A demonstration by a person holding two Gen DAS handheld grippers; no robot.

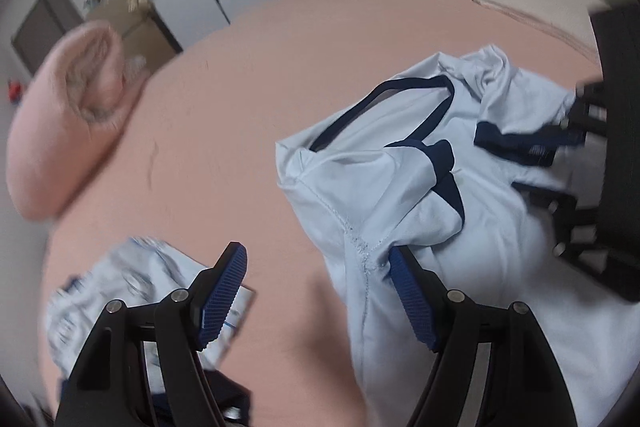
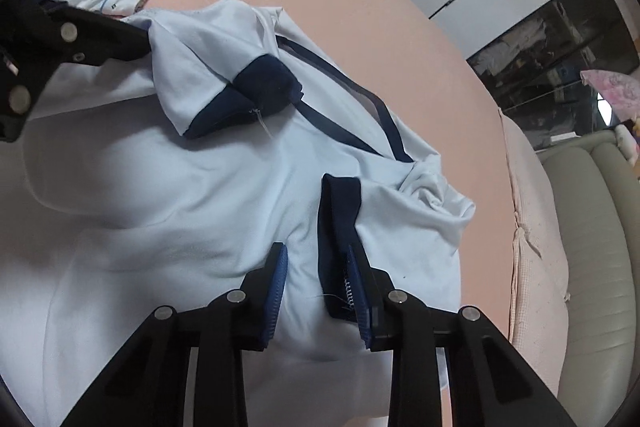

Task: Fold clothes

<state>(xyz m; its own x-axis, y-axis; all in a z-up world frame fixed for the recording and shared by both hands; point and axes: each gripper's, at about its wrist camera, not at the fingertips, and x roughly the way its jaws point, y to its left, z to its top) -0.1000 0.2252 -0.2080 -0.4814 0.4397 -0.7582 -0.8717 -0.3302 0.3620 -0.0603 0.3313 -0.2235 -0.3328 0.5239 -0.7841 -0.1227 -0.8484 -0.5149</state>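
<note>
Shirt (image 2: 224,187) in pale blue with navy trim, lying crumpled on the pink bed sheet (image 1: 248,99), both sleeves flopped inward over the chest. Navy neckline band running diagonally across the top. Right gripper (image 2: 316,291) down on the near sleeve, jaws narrowed around the navy cuff (image 2: 338,227) and a ridge of pale fabric; right pad touching the cuff, left pad just beside the cloth, so hard to call it a firm pinch yet. Left gripper (image 1: 316,291) held wide open at the shirt's opposite edge, one blue pad tucked against the side seam, the other hanging over bare sheet, gripping nothing. Second garment (image 1: 132,291) with small cartoon prints bunched near the left gripper, apart from the shirt. Rolled pink blanket (image 1: 68,119) further off on the bed, pretty blurry.
</note>
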